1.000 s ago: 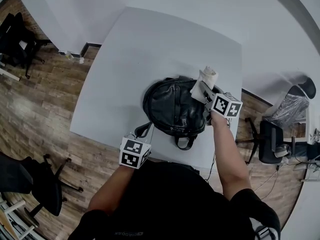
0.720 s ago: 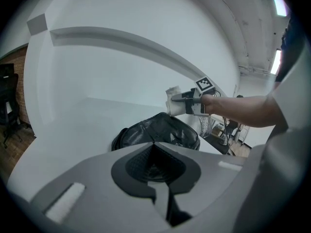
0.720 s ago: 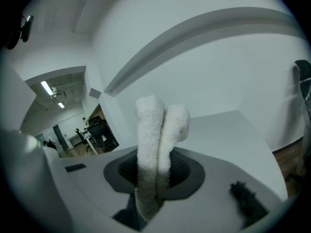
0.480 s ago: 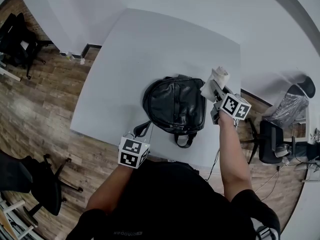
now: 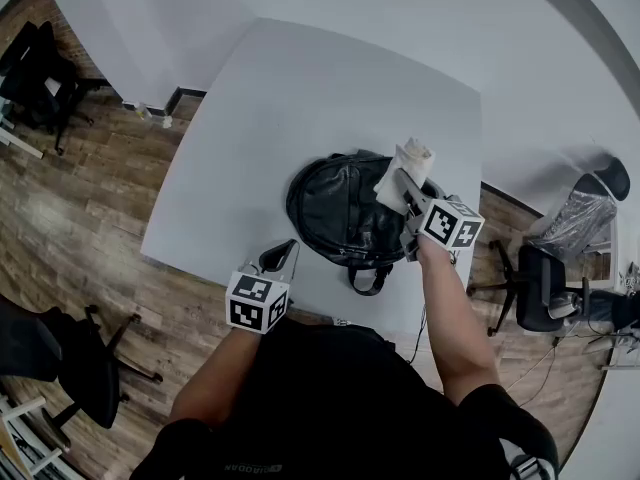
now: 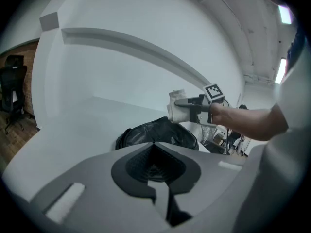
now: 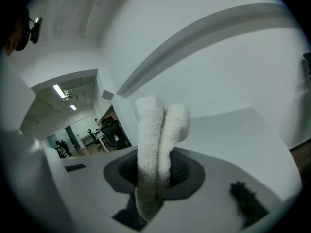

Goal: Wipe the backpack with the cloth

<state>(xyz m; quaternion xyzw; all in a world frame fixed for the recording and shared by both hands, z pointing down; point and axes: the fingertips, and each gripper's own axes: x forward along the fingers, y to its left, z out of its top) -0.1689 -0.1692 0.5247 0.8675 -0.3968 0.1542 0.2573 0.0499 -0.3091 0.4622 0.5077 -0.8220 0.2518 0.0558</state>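
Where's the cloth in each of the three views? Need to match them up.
Head view: cloth right of centre, at the black backpack's upper right edge, held in the right gripper.
Left gripper view: cloth right of centre, just above the backpack.
Right gripper view: cloth dead centre, clamped between the jaws.
Shared landmark: the white table, which shows in all three.
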